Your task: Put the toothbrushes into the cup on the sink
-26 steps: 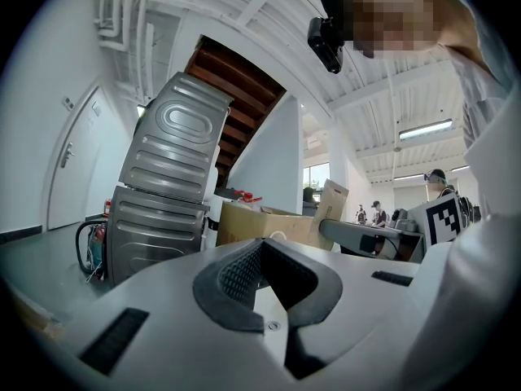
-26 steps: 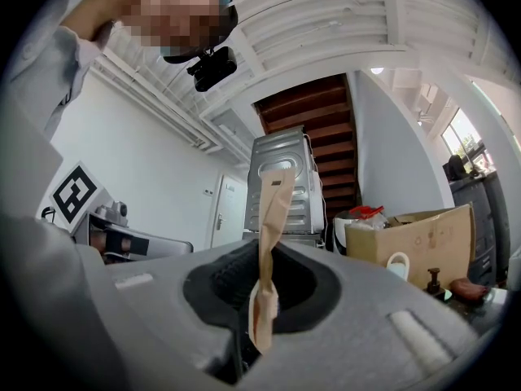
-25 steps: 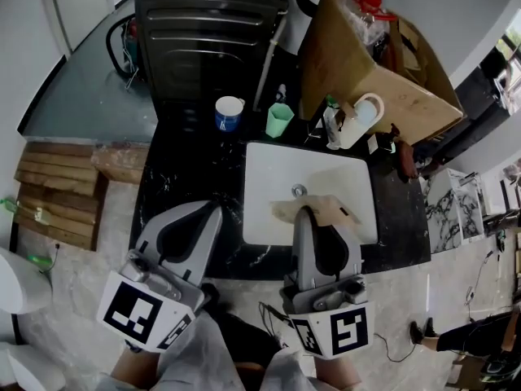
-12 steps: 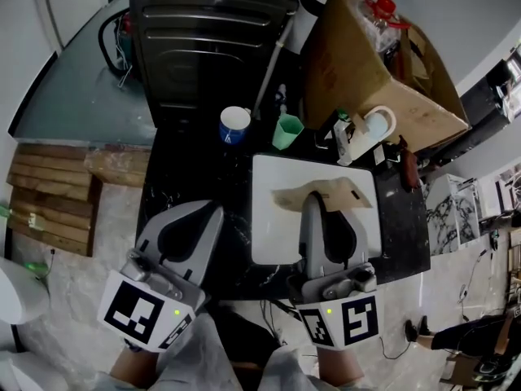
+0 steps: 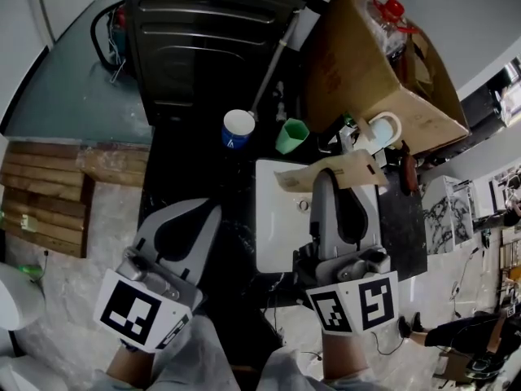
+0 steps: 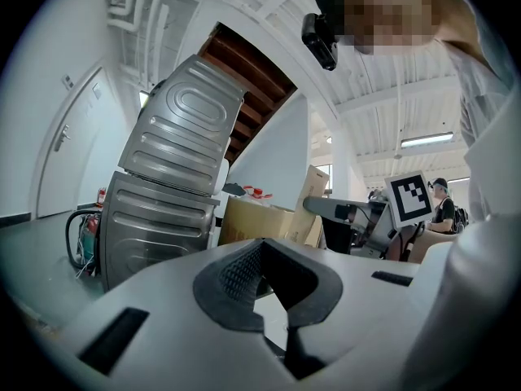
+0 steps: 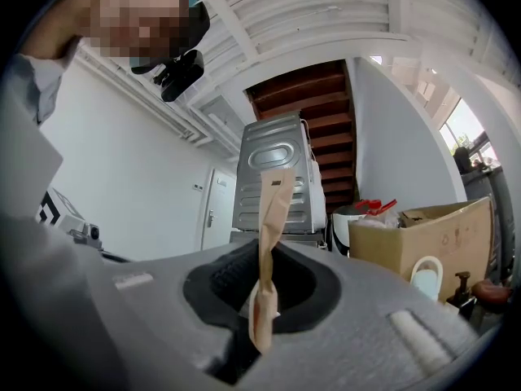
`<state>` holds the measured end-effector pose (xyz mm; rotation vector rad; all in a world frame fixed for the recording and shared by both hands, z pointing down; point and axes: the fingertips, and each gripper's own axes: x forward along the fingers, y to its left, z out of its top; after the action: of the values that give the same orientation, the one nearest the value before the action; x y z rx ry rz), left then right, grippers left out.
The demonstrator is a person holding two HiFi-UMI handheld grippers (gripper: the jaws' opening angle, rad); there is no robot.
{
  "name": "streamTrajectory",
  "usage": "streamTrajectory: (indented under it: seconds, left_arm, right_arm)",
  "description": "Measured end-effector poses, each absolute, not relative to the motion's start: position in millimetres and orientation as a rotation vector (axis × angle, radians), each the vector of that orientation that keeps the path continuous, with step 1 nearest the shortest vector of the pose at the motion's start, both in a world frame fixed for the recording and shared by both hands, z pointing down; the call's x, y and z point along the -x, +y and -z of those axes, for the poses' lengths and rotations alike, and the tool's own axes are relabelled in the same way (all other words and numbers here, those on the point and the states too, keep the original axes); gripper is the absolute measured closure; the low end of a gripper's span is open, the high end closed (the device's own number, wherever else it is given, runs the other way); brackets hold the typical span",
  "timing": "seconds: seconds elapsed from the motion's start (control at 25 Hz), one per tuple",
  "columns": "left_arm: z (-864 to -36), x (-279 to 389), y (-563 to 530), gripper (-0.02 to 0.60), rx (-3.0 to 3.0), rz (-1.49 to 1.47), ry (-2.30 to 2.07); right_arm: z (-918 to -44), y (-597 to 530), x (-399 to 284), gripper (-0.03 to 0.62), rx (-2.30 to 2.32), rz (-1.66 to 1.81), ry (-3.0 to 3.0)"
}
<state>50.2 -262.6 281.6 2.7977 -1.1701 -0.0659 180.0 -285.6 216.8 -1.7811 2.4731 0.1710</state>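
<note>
My right gripper (image 5: 324, 177) is shut on a flat brown paper toothbrush packet (image 5: 358, 169), held crosswise over the back of the white sink (image 5: 275, 226). In the right gripper view the packet (image 7: 273, 218) stands up from between the pads of the gripper (image 7: 262, 304). A green cup (image 5: 291, 135) and a blue-and-white cup (image 5: 238, 128) stand on the dark counter just behind the sink, left of the packet. My left gripper (image 5: 212, 212) hovers over the counter's left front, jaws together with nothing in them; the left gripper view shows the same (image 6: 273, 300).
A large open cardboard box (image 5: 366, 63) and a white jug (image 5: 383, 130) crowd the counter at the back right. A dark washing machine (image 5: 203, 31) stands behind the counter. Wooden boards (image 5: 49, 210) lie on the floor to the left.
My right gripper has carried the packet from the sink's middle toward its back edge, nearer the green cup. The left gripper has also moved forward a little.
</note>
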Motion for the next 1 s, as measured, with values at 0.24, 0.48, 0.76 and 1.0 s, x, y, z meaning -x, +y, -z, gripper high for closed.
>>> streamTrajectory:
  seconds: [0.24,0.48,0.76,1.0]
  left_arm:
    - [-283,-50,-273,0.581,-2.785,0.062,-1.171]
    - [-282,-49,-284,0.581,-2.76,0.059,-1.241]
    - [-278,-45,-292,0.581,-2.726,0.049,-1.334]
    - [-273,-45,-295,0.581,-2.721,0.046,-1.38]
  right_arm:
    - [-210,-310,-176,0.566,1.751,-0.198,2.505]
    - [-205,-336,-176,0.566,1.684,-0.193,2.538]
    - [-207,-365,-170,0.566,1.572,-0.168,2.582]
    - [-211,-391,-166,0.566,1.524,-0.167,2.605]
